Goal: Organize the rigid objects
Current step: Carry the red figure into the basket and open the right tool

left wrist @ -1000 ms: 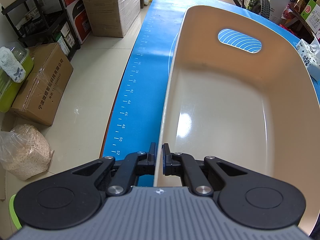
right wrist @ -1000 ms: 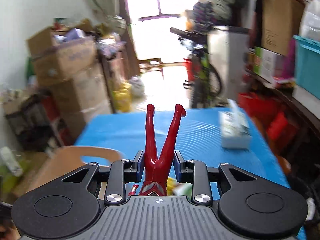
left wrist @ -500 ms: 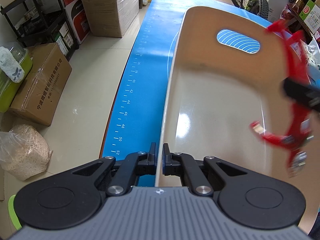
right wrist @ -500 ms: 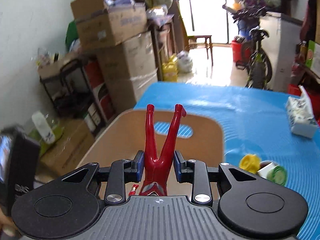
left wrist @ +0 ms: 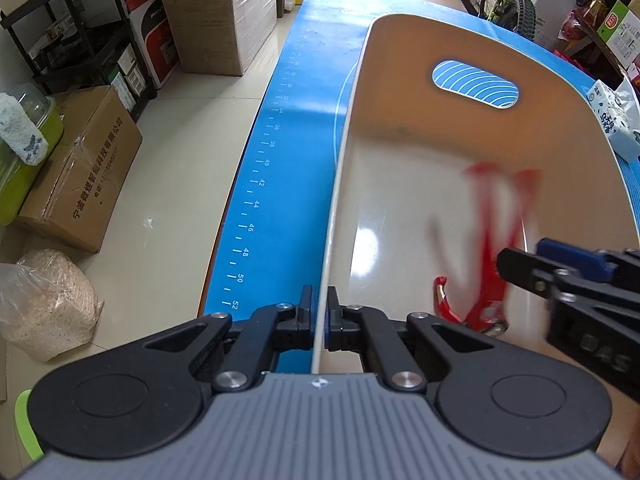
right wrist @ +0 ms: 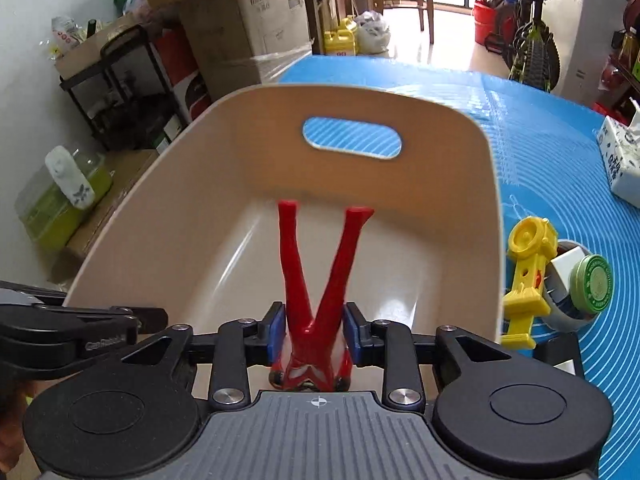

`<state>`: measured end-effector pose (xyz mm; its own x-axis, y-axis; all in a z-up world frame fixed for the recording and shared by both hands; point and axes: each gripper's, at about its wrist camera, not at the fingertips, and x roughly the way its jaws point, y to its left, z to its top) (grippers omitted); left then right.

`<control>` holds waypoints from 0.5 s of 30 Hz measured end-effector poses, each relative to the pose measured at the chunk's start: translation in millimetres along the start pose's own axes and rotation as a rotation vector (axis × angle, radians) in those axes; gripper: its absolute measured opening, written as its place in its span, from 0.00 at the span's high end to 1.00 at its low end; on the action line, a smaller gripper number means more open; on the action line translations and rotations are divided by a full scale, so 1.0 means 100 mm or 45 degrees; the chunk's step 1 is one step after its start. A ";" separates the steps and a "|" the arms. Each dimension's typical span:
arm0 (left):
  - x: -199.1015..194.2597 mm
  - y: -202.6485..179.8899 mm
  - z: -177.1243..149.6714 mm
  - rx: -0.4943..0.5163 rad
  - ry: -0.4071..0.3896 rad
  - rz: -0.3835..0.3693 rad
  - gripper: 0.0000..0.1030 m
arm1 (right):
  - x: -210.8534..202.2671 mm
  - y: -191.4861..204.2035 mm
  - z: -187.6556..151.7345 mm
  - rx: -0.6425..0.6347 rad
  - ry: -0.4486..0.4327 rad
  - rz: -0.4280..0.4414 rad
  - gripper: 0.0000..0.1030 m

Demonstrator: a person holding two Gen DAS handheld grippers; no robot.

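A beige plastic basket (left wrist: pixel 400 140) with a handle slot stands on the blue mat (left wrist: pixel 292 152); it also shows in the right wrist view (right wrist: pixel 192 208). My left gripper (left wrist: pixel 319 316) is shut on the basket's near left rim. My right gripper (right wrist: pixel 314 334) is shut on a red toy figure (right wrist: pixel 320 280), held upside down with its legs pointing away, over the inside of the basket. In the left wrist view the figure (left wrist: pixel 486 264) is blurred, low inside the basket, with the right gripper (left wrist: pixel 532 264) coming in from the right.
A yellow toy (right wrist: pixel 524 276), a roll of tape (right wrist: pixel 560 292) and a green-lidded tin (right wrist: pixel 594 282) lie on the mat right of the basket. A tissue pack (right wrist: pixel 620 160) sits further right. Boxes (left wrist: pixel 80 168) and shelves (left wrist: pixel 80 40) stand on the floor to the left.
My right gripper has carried the red figure from above the table over the basket and down into it. The left gripper has kept its hold on the rim.
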<state>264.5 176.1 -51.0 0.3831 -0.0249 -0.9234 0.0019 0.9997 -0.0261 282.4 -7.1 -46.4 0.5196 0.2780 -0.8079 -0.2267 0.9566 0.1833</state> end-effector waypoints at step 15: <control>0.00 0.01 0.00 0.000 -0.002 -0.007 0.95 | -0.92 -0.60 -0.12 0.062 -0.243 -0.101 0.34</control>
<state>264.5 177.3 -50.7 0.3845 -0.0300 -0.9226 0.0042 0.9995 -0.0307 238.0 -90.9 10.2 0.6821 0.2089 -0.7008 -0.1411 0.9779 0.1542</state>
